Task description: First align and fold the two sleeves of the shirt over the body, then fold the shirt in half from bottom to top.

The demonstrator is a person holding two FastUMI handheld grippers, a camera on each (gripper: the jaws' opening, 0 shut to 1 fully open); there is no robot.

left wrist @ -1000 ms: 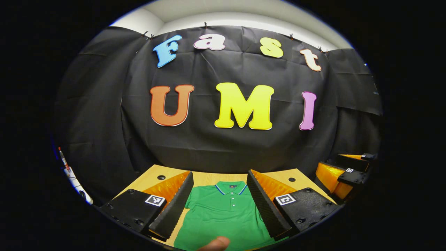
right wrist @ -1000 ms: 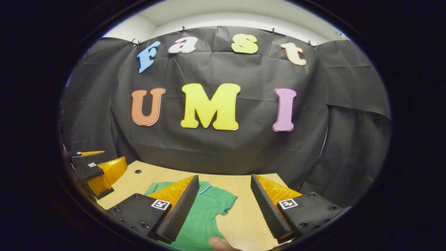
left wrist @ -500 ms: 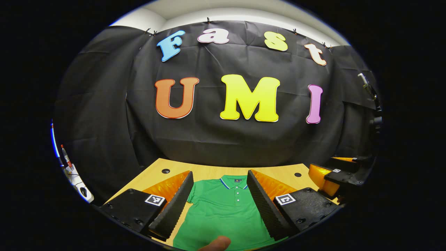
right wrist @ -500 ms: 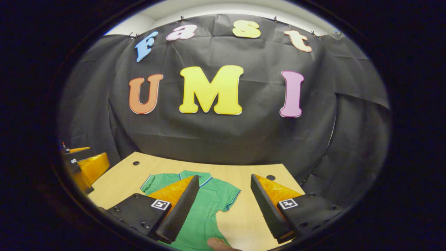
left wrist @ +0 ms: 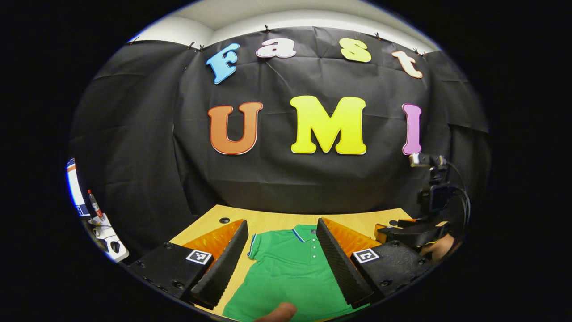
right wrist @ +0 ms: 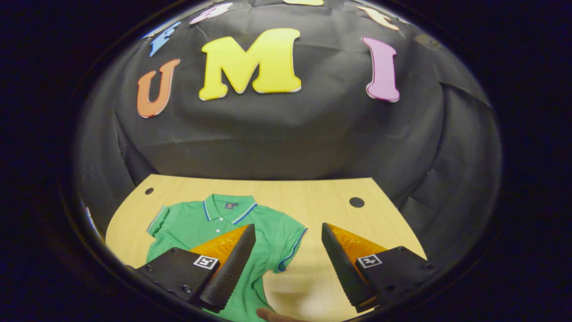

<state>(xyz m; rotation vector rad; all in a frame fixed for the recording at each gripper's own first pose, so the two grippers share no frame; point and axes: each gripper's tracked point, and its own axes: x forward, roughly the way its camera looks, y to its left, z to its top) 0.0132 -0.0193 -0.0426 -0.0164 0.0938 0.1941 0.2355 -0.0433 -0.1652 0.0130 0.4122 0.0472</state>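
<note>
While the green shirt [right wrist: 210, 232] lies flat on the tabletop [right wrist: 313, 201], collar away from both tools, the right hand-held gripper [right wrist: 288, 264] hangs above with jaws wide and empty, the right sleeve [right wrist: 290, 243] just ahead between its fingers (so likely the nearer one to take). Spread equally wide, the left hand-held gripper [left wrist: 281, 264] frames the shirt's body.
</note>
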